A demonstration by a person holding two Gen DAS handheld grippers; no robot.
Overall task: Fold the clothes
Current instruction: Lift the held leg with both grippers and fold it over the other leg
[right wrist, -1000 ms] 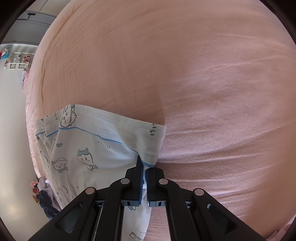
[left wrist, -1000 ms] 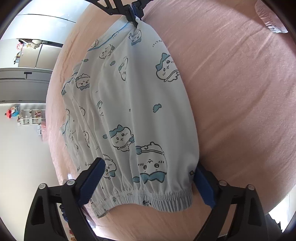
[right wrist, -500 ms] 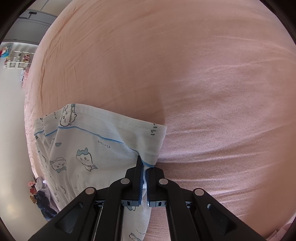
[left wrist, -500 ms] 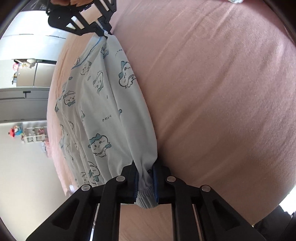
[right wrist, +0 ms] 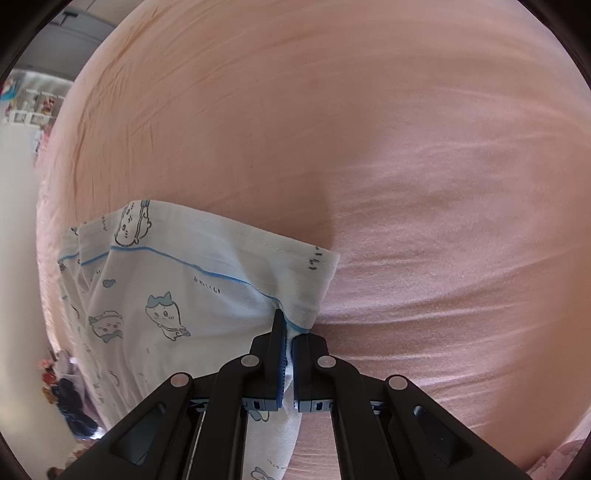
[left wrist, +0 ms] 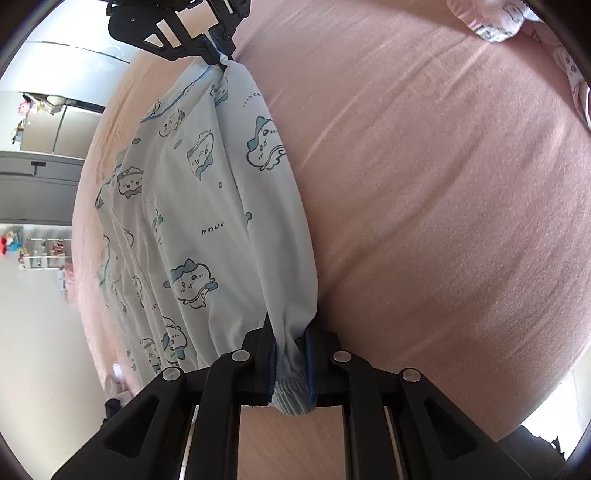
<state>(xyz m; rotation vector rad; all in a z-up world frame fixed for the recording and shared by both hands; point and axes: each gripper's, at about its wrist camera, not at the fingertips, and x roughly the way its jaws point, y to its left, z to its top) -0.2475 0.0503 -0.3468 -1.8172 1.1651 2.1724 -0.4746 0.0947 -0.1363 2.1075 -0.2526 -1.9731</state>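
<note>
A pale blue garment [left wrist: 221, 221], printed with small cartoon animals, is seen stretched over a pink bedsheet [left wrist: 443, 221]. In the left wrist view, the left gripper [left wrist: 290, 354] is shown at 6 o'clock, its jaws closed tight on the gathered elastic waistband [left wrist: 291, 397]; from there the cloth runs up toward 12 o'clock, where the right gripper [left wrist: 218, 61] is seen pinching the far hem. In the right wrist view, that gripper [right wrist: 289, 350] is shown nearly shut on a hem corner [right wrist: 314, 273] edged with a blue line, and the rest of the garment is spread away toward 9 o'clock. One long edge is thus held taut between the two claws, while the remaining cloth hangs or trails in soft pleats at 8 o'clock; whether it touches the sheet cannot be told. A lengthwise fold or a laying-out appears to be in hand. For a clean result, even tension should be kept between both grips, the held edge carried level, and the loose side allowed to settle flat before any release. A second patterned cloth [left wrist: 495, 22] is glimpsed at 1 o'clock.
</note>
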